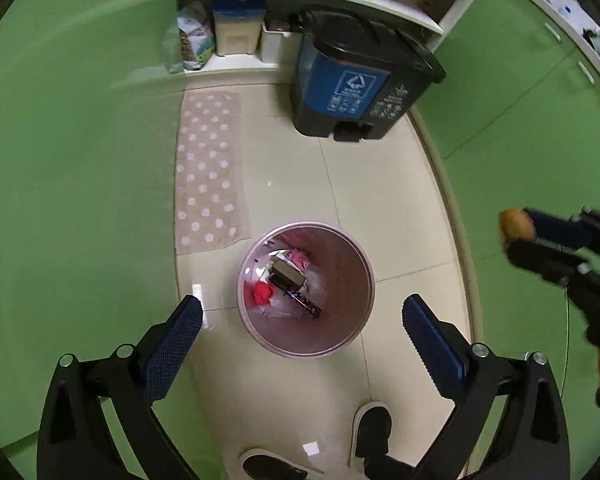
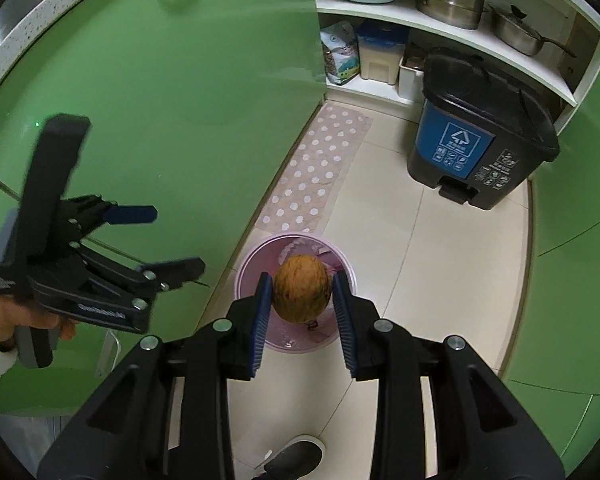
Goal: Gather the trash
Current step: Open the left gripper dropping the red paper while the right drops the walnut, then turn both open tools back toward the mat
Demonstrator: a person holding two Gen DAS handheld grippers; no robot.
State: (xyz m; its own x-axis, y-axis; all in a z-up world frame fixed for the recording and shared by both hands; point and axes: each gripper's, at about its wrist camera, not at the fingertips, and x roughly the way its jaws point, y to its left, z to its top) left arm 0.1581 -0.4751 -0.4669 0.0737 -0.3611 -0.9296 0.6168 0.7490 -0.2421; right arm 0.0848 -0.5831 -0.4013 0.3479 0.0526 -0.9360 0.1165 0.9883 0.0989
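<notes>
A pink waste bin [image 1: 362, 276] stands on the tiled floor, holding a red crumpled scrap [image 1: 262, 293], a small box [image 1: 288, 274] and a dark wrapper [image 1: 300, 300]. My left gripper [image 1: 303, 304] hangs above it, open wide and empty, its fingers framing the bin; it also shows in the right wrist view [image 2: 176, 238], held by a hand [image 2: 4, 316]. My right gripper [image 2: 302, 280] is shut on a brown round fruit [image 2: 300, 292] above the bin's rim [image 2: 252, 264]. That right gripper [image 1: 520, 232] and the fruit [image 1: 514, 222] appear at the right edge of the left wrist view.
A black and blue pedal bin [image 1: 352, 80] [image 2: 472, 148] stands before white shelves with pots [image 2: 448, 0]. A dotted mat [image 1: 208, 168] [image 2: 316, 172] lies along green cabinets [image 1: 80, 160]. The person's shoes [image 1: 372, 428] [image 2: 296, 456] stand near the pink bin.
</notes>
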